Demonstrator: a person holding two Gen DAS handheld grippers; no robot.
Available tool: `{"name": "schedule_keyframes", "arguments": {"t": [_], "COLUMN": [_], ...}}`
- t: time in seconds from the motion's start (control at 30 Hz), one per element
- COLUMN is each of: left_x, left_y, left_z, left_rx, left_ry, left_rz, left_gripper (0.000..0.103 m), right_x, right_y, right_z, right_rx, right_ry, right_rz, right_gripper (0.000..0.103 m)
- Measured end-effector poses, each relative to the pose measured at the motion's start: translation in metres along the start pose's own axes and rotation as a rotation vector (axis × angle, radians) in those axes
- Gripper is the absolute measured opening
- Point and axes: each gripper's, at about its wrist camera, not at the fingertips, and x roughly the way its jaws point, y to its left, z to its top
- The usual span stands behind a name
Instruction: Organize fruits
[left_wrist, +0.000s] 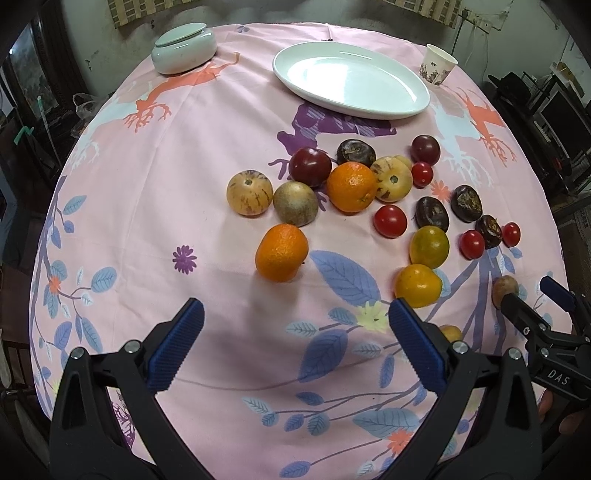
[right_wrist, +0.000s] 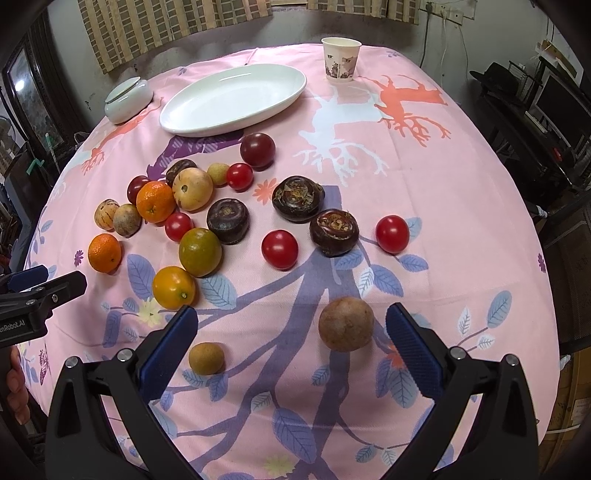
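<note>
Since nothing lies on the dish yet, the sorting looks barely begun, judging from the spread.

Fruits: loose on the pink tablecloth (right_wrist: 461, 184), ahead of both tongs, none lifted.
Nearest fruit: a round brown fruit (right_wrist: 346, 324) sits just ahead of the right gripper (right_wrist: 291, 341), between the finger lines and closer to its right-hand pad; no long axis, so any approach angle should do.
Small neighbour: a small tan fruit (right_wrist: 206, 357) lies just inside the left-hand pad, apart from the brown one.
Right gripper state: jaws spread wide, empty.
Left gripper (left_wrist: 295, 343) state: jaws spread wide, empty; an orange mandarin (left_wrist: 281, 252) lies straight ahead, clear of the fingers.
Nearer hand: right for the brown fruit, left for the mandarin.
Crowding: water chestnuts (right_wrist: 334, 232), cherry tomatoes (right_wrist: 279, 248) and a yellow-green citrus (right_wrist: 200, 252) sit farther ahead; the left cluster touches in places, so a pick there risks nudging neighbours.
Likely target: white oval plate (right_wrist: 236, 122), far ahead past the fruit, bare.
Open room: bare cloth around the brown fruit and to the right; a paper cup (right_wrist: 340, 59) and a lidded bowl (right_wrist: 128, 96) flank the plate near the far edge.
</note>
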Motion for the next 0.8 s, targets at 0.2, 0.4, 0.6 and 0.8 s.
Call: {"name": "schedule_keyframes", "arguments": {"t": [0.2, 0.4, 0.6, 0.8], "left_x": [0.002, 0.007, 0.015, 0.043], "left_y": [0.000, -0.001, 0.008, 0.030], "left_z": [0.000, 0.000, 0.005, 0.006], "left_rx": [-0.003, 0.000, 0.011, -0.019], "left_ry": [0.013, 0.030, 0.013, 0.080], "left_rz": [0.002, 0.000, -0.050, -0.028], "left_gripper": [0.101, 0.101, 0.101, 0.100], "right_x": [0.000, 0.005, 0.004, 0.013], "right_y": [0.001, -0.004, -0.018, -0.033], "right_z": [-0.001, 0.000, 0.001, -0.008], "right_rx": [0.002, 0.009, 0.016, 0.013], "right_ry": [0.000, 0.007, -0.019, -0.005], "right_rz": [0.000, 0.005, -0.012, -0.050], "right_gripper": [0.102, 0.102, 0.102, 0.102]}}
